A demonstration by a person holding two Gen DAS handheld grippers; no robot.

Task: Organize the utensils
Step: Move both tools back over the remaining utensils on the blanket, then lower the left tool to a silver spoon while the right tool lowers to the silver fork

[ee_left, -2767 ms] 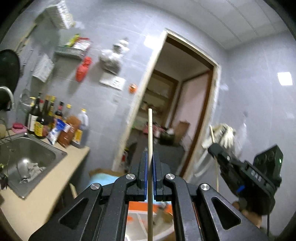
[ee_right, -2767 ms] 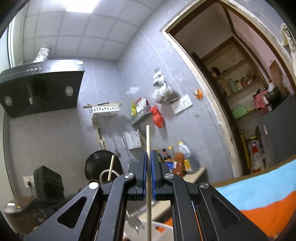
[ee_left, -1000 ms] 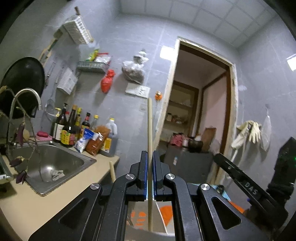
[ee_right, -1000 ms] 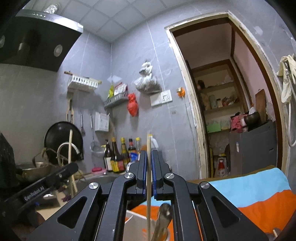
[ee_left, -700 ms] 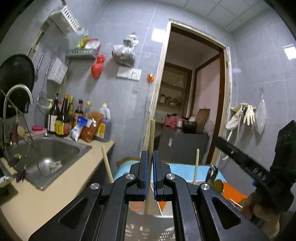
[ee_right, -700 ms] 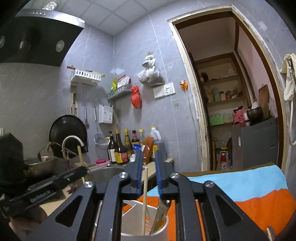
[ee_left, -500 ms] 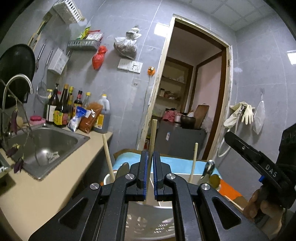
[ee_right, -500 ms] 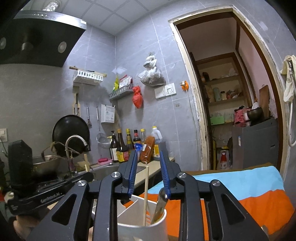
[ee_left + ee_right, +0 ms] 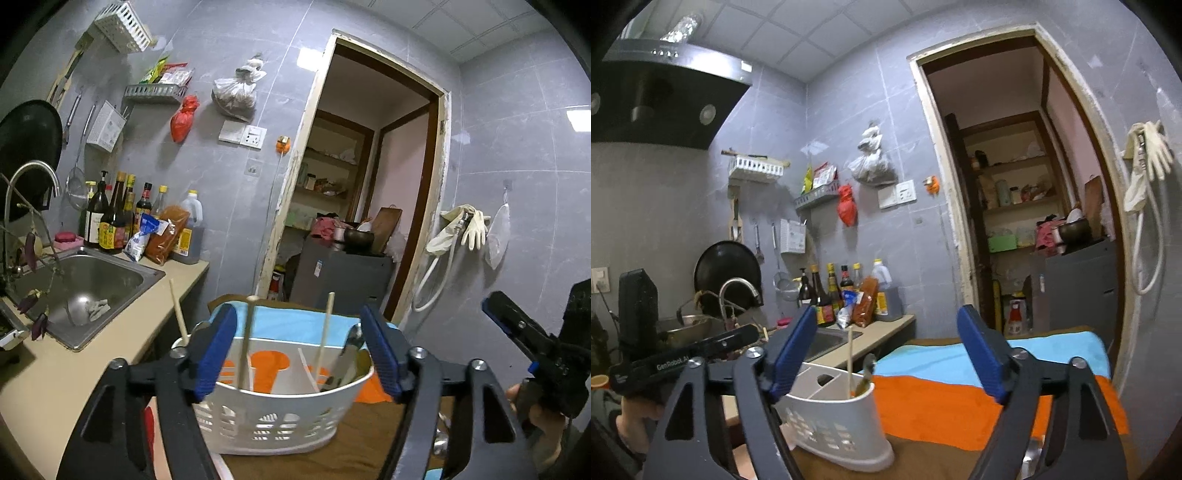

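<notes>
A white slotted utensil basket stands on the brown table just ahead of my left gripper. That gripper's jaws are opening, and a wooden chopstick stands free in the basket between them, clear of both pads. Two more chopsticks and a metal spoon also stand in the basket. In the right wrist view the basket is low and left of centre. My right gripper is opening too, with a chopstick standing loose between its jaws. Each gripper shows at the edge of the other's view.
A steel sink with a curved tap lies on the beige counter at left, and several sauce bottles stand behind it. An orange and blue cloth covers the table beyond the basket. A doorway opens behind.
Both grippers have opened and let go of their chopsticks, which now stand in the basket. Both have drawn back, so the whole basket shows.
</notes>
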